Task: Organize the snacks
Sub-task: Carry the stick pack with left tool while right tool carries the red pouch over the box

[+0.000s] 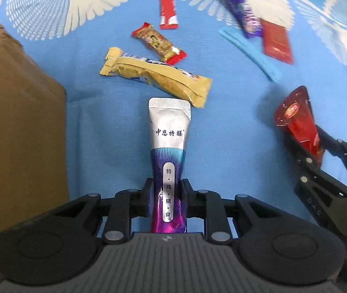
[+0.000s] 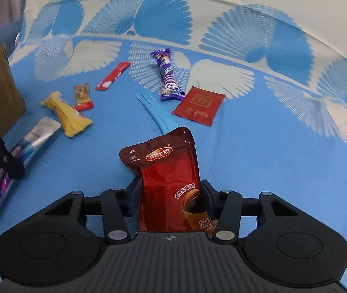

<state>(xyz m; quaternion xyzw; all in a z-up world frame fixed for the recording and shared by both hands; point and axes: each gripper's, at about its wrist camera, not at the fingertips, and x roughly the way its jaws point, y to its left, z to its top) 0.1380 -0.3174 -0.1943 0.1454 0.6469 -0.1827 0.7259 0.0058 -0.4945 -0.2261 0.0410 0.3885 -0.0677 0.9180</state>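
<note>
The left gripper (image 1: 167, 196) pinches 1 silver-purple sachet (image 1: 169, 146) beside the cardboard box (image 1: 15, 122); the right gripper (image 2: 171, 195) clamps 1 red pouch (image 2: 168, 171). 6 more items lie beyond the box on the blue cloth (image 1: 100, 109).

A blue cloth (image 1: 88, 112) printed with white fan or feather shapes covers the whole surface; whether a counter or a bed lies under it cannot be told. In the right wrist view the pattern reverses toward the far edge, blue fans on a white ground. A brown cardboard box (image 1: 19, 131) stands on the cloth at the left side, its plain wall upright. A flat, narrow blue strip (image 2: 157, 114), perhaps a plastic clip, lies slanted on the cloth, its shape blurred.
</note>
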